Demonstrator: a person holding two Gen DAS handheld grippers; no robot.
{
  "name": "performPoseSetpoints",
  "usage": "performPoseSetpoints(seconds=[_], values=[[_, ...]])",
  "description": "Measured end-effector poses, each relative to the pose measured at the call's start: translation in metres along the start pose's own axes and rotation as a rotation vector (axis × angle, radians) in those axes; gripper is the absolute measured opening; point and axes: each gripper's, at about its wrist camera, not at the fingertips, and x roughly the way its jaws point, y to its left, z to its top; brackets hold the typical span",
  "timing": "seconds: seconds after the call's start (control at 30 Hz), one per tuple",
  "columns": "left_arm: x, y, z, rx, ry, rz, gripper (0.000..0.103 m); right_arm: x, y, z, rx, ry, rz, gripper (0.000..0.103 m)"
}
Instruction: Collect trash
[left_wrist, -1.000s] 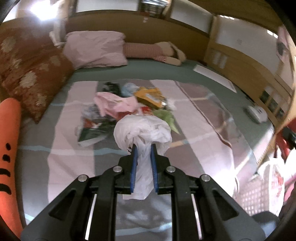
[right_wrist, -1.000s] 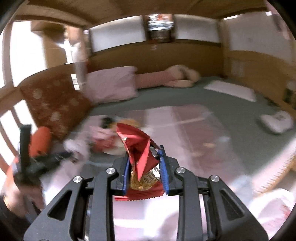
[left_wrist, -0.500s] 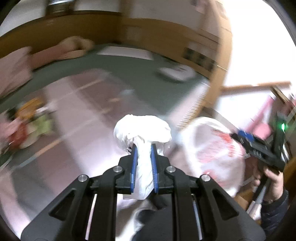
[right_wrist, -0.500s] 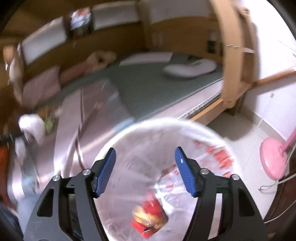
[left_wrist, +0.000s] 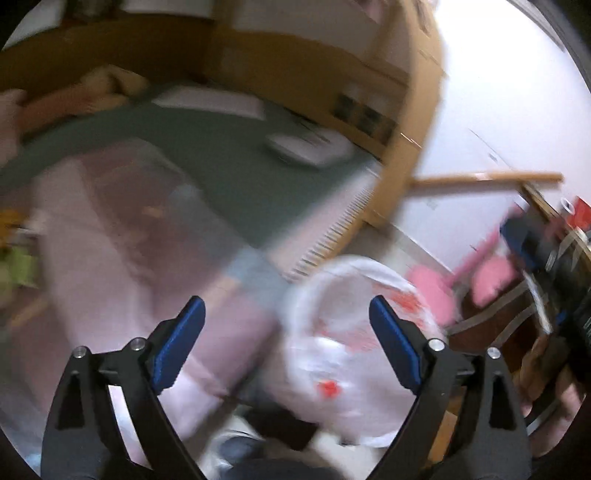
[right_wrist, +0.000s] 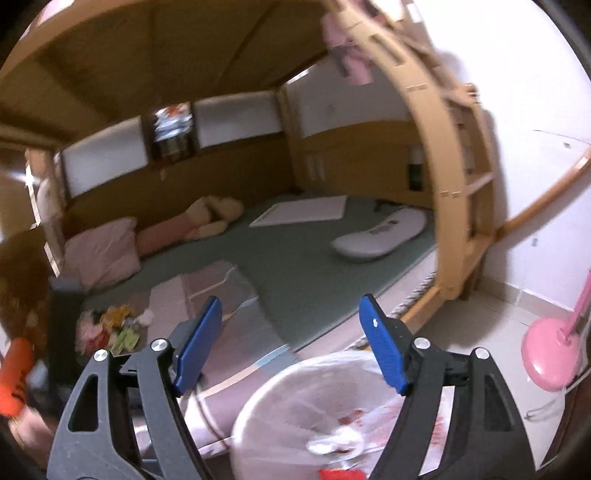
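A white trash bin lined with a clear, red-printed bag stands on the floor beside the bed; it shows in the left wrist view (left_wrist: 354, 332) and the right wrist view (right_wrist: 314, 413). White crumpled trash (right_wrist: 328, 443) and a red wrapper (right_wrist: 340, 474) lie inside it. My left gripper (left_wrist: 286, 343) is open and empty above the bin's left rim. My right gripper (right_wrist: 291, 347) is open and empty, above the bin and facing the bed. A pile of loose trash (right_wrist: 110, 328) lies on the bed's pink striped blanket, far left.
The bed (right_wrist: 295, 258) has a green sheet, pink pillow (right_wrist: 103, 258), a plush toy (right_wrist: 210, 218) and a white cushion (right_wrist: 380, 236). A wooden bunk post (right_wrist: 461, 221) rises at its corner. A pink fan base (right_wrist: 550, 354) stands on the floor right of the bin.
My left gripper has opened and let go of the white crumpled plastic, which now lies in the bin. My right gripper stays open and has tilted up from the bin toward the bed.
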Motion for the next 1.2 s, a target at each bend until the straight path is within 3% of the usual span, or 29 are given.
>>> performPoseSetpoints(seconds=[0.13, 0.27, 0.33, 0.47, 0.6, 0.67, 0.73, 0.77, 0.9, 1.2], values=[[-0.071, 0.094, 0.000, -0.077, -0.138, 0.230, 0.097, 0.041, 0.061, -0.010, -0.073, 0.084, 0.109, 0.076], [-0.128, 0.179, -0.014, -0.162, -0.188, 0.454, 0.097, 0.077, 0.152, -0.007, -0.174, 0.133, 0.251, 0.075], [-0.149, 0.216, -0.023, -0.217, -0.190, 0.528, 0.097, 0.089, 0.200, -0.004, -0.225, 0.145, 0.313, 0.075], [-0.181, 0.269, -0.051, -0.303, -0.223, 0.588, 0.098, 0.122, 0.299, -0.001, -0.310, 0.210, 0.450, 0.075], [-0.183, 0.308, -0.078, -0.351, -0.175, 0.697, 0.098, 0.149, 0.353, -0.021, -0.389, 0.206, 0.444, 0.075], [-0.182, 0.321, -0.083, -0.370, -0.148, 0.703, 0.098, 0.164, 0.360, -0.043, -0.412, 0.205, 0.411, 0.075], [-0.189, 0.328, -0.085, -0.394, -0.159, 0.688, 0.098, 0.179, 0.358, -0.061, -0.417, 0.325, 0.404, 0.075], [-0.194, 0.328, -0.088, -0.401, -0.164, 0.685, 0.098, 0.182, 0.356, -0.061, -0.378, 0.362, 0.445, 0.075], [-0.193, 0.325, -0.087, -0.393, -0.152, 0.675, 0.098, 0.170, 0.352, -0.052, -0.382, 0.285, 0.438, 0.075], [-0.176, 0.328, -0.087, -0.414, -0.129, 0.653, 0.098, 0.179, 0.350, -0.058, -0.364, 0.333, 0.457, 0.075]])
